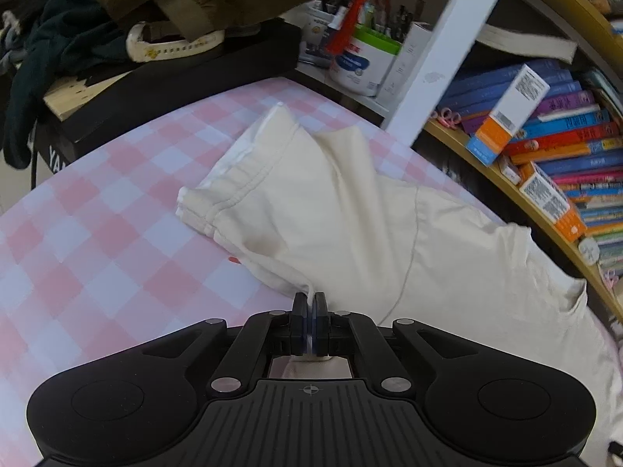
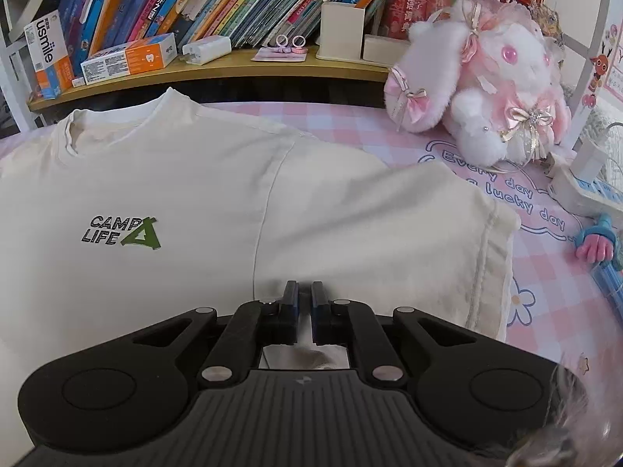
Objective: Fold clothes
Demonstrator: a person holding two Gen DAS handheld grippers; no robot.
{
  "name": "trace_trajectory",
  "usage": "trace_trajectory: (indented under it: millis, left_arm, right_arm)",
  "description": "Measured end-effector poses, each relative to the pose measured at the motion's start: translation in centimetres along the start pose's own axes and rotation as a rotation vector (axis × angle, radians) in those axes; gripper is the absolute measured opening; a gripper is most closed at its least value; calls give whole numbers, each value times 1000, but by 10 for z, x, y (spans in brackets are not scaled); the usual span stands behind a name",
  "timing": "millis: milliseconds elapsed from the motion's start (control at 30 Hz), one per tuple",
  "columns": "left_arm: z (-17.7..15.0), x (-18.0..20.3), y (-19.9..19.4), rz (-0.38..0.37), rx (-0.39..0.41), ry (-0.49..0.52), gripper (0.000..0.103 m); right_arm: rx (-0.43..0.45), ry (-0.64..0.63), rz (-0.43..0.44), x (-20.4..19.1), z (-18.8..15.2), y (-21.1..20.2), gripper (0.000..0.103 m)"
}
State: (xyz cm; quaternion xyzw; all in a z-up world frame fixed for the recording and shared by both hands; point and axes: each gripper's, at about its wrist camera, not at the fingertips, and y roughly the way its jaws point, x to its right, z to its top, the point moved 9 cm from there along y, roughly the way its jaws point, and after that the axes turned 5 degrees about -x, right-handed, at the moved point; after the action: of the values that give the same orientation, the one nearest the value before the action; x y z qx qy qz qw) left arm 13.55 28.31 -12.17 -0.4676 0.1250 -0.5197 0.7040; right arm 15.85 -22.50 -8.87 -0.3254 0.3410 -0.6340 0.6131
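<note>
The T-shirt [image 2: 187, 202], cream with a small "CAMP LIFE" print [image 2: 120, 230] on the chest, lies front-up on the pink-and-white checked bed cover [image 1: 97, 233]. Its collar [image 2: 117, 124] points toward the far edge of the bed, just below the wooden bookshelf [image 2: 233, 72]. In the right wrist view one sleeve [image 2: 428, 233] spreads flat toward the right side of the bed, its hem near the printed "Every day lucky day" lettering [image 2: 506, 198] on the cover.

The left gripper [image 1: 310, 303] has its jaws pressed together on a pinch of cream fabric at the shirt's near edge; the cloth rises from the bed into the fingers, and the other sleeve [image 1: 249, 171] stretches away from it toward the far edge, its stitched hem turned toward the bed's open checked area.

The right gripper [image 2: 305, 295] sits low over the shirt near the sleeve seam [image 2: 264, 214]. Its jaws stand almost together with a narrow slit between them, and I cannot tell whether fabric is caught in that slit.

A pink-and-white plush rabbit [image 2: 479, 78] rests at the far right corner of the bed, apart from the shirt. Rows of books [image 1: 564, 155] fill the shelf, and a heap of dark clothes [image 1: 78, 31] lies on a black surface beyond the bed's far left edge.
</note>
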Motion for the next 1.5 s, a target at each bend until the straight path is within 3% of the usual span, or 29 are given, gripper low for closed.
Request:
trace_trajectory:
  millis: [267, 400, 467, 567, 667, 800, 867, 933, 1033, 1133, 1267, 1400, 1500]
  left_arm:
    - [-4, 6, -1, -13, -22, 41, 2]
    - [-7, 6, -5, -28, -52, 65, 7]
    - [-11, 8, -11, -47, -61, 98, 12]
    - [-19, 10, -21, -80, -54, 135, 15]
    - [-27, 12, -24, -103, -66, 158, 12]
    - [-26, 7, -21, -71, -60, 152, 8]
    - [-21, 4, -19, -64, -58, 129, 8]
    - [-19, 3, -18, -75, -74, 127, 8]
    - [-23, 6, -22, -87, -101, 174, 8]
    - [-28, 4, -31, -94, -95, 194, 11]
    - [-37, 0, -41, -107, -119, 220, 13]
    - [-48, -6, -53, -81, -121, 321, 24]
    - [-60, -11, -61, -80, -125, 408, 25]
  right_arm:
    - [-5, 77, 3, 22, -16, -10, 2]
    - [-12, 110, 6, 23, -24, -18, 3]
    - [-6, 150, 14, 26, -30, -28, 6]
    - [28, 228, 37, 34, -42, -47, 24]
    - [11, 277, 60, 39, -59, -56, 24]
    - [-25, 314, 71, 35, -75, -56, 24]
    - [-27, 304, 75, 28, -76, -56, 22]
    - [-40, 267, 79, 18, -76, -56, 6]
    - [-52, 207, 54, 8, -78, -57, 3]
    - [-25, 233, 1, 15, -80, -58, 3]
    - [-15, 247, -5, 16, -83, -60, 4]
    - [-33, 261, -11, 18, -90, -68, 26]
    - [-46, 263, -7, 20, -103, -78, 26]
